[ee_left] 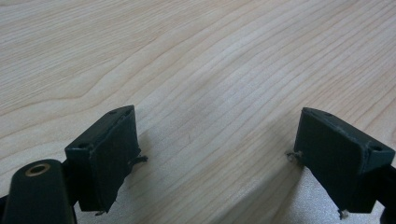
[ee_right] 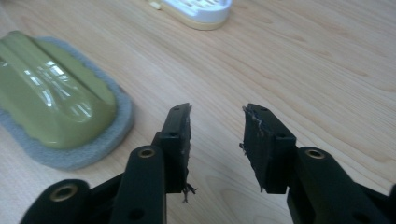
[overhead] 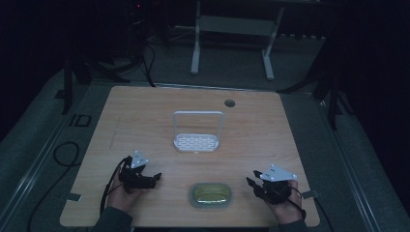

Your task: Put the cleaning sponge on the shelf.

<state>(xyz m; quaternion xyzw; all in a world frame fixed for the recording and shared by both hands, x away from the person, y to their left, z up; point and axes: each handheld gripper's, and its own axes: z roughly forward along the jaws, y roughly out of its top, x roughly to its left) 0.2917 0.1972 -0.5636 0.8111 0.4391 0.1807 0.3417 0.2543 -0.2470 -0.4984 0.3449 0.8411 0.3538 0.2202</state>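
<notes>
Near the table's [overhead: 145,111] front edge, between both grippers, sits the green-handled scrubbing pad [overhead: 210,194]. Looks light; hard glossy handle may slip, grey pad soft, so pinch the handle ridge across its width. Left gripper [overhead: 155,178] and right gripper [ee_right: 217,123]: jaws apart, empty.

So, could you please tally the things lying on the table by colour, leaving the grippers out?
White: 1, the slotted rack with a handle
Green on grey: 1, the scrubbing pad
Total: 2
</notes>
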